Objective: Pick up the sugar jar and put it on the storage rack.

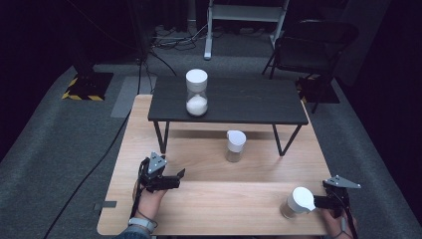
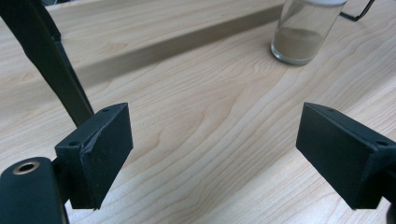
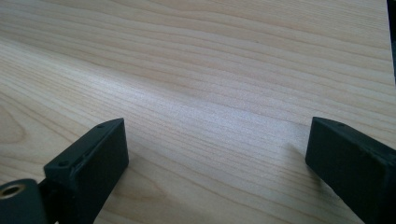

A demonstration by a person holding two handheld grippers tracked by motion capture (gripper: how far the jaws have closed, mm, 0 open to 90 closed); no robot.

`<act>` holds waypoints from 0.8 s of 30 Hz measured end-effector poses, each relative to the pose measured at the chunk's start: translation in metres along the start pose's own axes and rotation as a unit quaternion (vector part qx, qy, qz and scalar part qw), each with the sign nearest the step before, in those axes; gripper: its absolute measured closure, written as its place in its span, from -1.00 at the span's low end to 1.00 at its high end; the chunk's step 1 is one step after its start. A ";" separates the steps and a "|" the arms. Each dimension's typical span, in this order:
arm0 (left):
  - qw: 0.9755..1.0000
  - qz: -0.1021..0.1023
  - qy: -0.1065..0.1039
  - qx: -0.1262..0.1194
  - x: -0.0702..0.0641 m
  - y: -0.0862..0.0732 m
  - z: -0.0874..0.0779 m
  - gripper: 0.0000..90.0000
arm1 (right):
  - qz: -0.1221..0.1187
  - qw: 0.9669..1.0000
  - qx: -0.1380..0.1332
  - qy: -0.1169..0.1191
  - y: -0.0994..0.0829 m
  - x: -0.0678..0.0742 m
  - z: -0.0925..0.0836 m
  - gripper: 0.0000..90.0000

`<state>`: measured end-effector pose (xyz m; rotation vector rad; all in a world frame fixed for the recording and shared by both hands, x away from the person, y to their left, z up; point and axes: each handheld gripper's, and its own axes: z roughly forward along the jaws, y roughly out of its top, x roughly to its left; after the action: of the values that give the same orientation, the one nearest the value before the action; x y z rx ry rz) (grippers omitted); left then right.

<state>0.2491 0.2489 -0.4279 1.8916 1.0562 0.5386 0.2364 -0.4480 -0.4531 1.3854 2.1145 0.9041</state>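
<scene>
- While both hands rest low at the near edge, the light wooden table (image 1: pixel 219 199) carries everything, and a small black shelf (image 1: pixel 229 102) stands on thin legs across its far half.
- On the shelf, left of its middle, stands the tallest jar (image 1: pixel 197 93), upright, white-capped, with white powder in its lower half.
- Under the shelf's near edge, about mid-table, stands the middle jar (image 1: pixel 235 146), upright and smaller, with a white cap and a tan fill; in the left gripper view it shows far and to the right (image 2: pixel 306 30).
- By the near right corner stands the near jar (image 1: pixel 297 202), upright, white-capped and tan-filled.
- At near left the left gripper (image 1: pixel 175 178) points right across the table, its jaws spread wide over bare wood with nothing between them; the middle jar lies far and right of it, well apart.
- At near right the right gripper (image 1: pixel 318 201) points left, its tips just beside the near jar; its own view shows the jaws wide apart and empty over bare wood.
- I judge the next move turns on this: the near jar lies directly left of the right gripper, long axis vertical, so the right hand is much the nearer.
- Count: three jars, one shelf, one table, two grippers.
</scene>
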 end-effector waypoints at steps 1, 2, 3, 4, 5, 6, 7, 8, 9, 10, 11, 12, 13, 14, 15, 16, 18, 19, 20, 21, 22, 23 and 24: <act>1.000 0.001 0.001 0.002 0.000 -0.001 0.001 -0.76 | 0.000 1.000 0.000 0.000 0.000 0.000 0.000 -0.88; 1.000 -0.001 0.002 0.004 0.000 -0.002 0.001 -0.76 | 0.000 1.000 0.000 0.000 0.000 0.000 0.000 -0.88; 1.000 -0.001 0.003 0.006 0.000 -0.002 0.002 -0.76 | 0.000 1.000 0.000 0.000 0.000 0.000 0.000 -0.88; 1.000 -0.001 0.004 0.008 0.000 -0.003 0.002 -0.76 | 0.000 1.000 0.000 0.000 0.000 0.000 0.000 -0.88; 1.000 -0.001 0.005 0.010 0.000 -0.004 0.002 -0.76 | 0.000 1.000 0.000 0.000 0.000 0.000 0.000 -0.88; 1.000 -0.001 0.008 0.012 0.000 -0.005 0.002 -0.76 | 0.000 1.000 0.000 0.000 0.000 0.000 0.000 -0.88; 1.000 -0.001 0.010 0.012 0.000 -0.006 0.003 -0.76 | 0.000 1.000 0.000 0.000 0.000 0.000 0.000 -0.88; 1.000 -0.002 0.010 0.012 0.000 -0.007 0.003 -0.76 | 0.000 1.000 0.000 0.000 0.000 0.000 0.000 -0.88; 1.000 -0.003 0.010 0.013 0.000 -0.007 0.003 -0.76 | 0.000 1.000 0.000 0.000 0.000 0.000 0.000 -0.88; 1.000 -0.002 0.010 0.016 0.000 -0.008 0.004 -0.76 | 0.000 1.000 0.000 0.000 0.000 0.000 0.000 -0.88; 1.000 -0.001 0.011 0.018 0.000 -0.008 0.004 -0.76 | 0.000 1.000 0.000 0.000 0.000 0.000 0.000 -0.88; 1.000 -0.002 0.011 0.020 0.000 -0.008 0.005 -0.76 | 0.000 1.000 0.000 0.000 0.000 0.000 0.000 -0.88; 1.000 -0.001 0.010 0.022 0.000 -0.009 0.006 -0.76 | 0.000 1.000 0.000 0.000 0.000 0.000 0.000 -0.88; 1.000 -0.003 0.010 0.022 0.000 -0.010 0.007 -0.76 | 0.000 1.000 0.000 0.000 0.000 0.000 0.000 -0.88; 1.000 -0.003 0.011 0.023 0.000 -0.010 0.007 -0.76 | 0.000 1.000 0.000 0.000 0.000 0.000 0.000 -0.88; 1.000 -0.004 0.010 0.024 0.000 -0.011 0.008 -0.76 | 0.000 1.000 0.000 0.000 0.000 0.000 0.000 -0.88; 1.000 -0.005 0.010 0.027 0.000 -0.012 0.009 -0.76 | 0.000 1.000 0.000 0.000 0.000 0.000 0.000 -0.88; 0.999 -0.004 0.010 0.030 0.000 -0.012 0.010 -0.76 | 0.000 1.000 0.000 0.000 0.000 0.000 0.000 -0.88; 0.999 -0.003 0.011 0.031 -0.001 -0.012 0.010 -0.76 | 0.000 1.000 0.000 0.000 0.000 0.000 0.000 -0.88; 0.999 -0.003 0.013 0.033 -0.001 -0.012 0.010 -0.76 | 0.000 1.000 0.000 0.000 0.000 0.000 0.000 -0.88; 0.999 -0.003 0.013 0.034 -0.002 -0.012 0.011 -0.76 | 0.000 1.000 0.000 0.000 0.000 0.000 0.000 -0.88; 0.999 -0.002 0.013 0.036 -0.002 -0.013 0.011 -0.76 | 0.000 1.000 0.000 0.000 0.000 0.000 0.000 -0.88; 0.999 -0.001 0.013 0.039 -0.002 -0.013 0.012 -0.76 | 0.000 1.000 0.000 0.000 0.000 0.000 0.000 -0.88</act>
<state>0.2505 0.2449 -0.4446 1.9553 1.1102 0.5282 0.2364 -0.4480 -0.4531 1.3849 2.1144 0.9041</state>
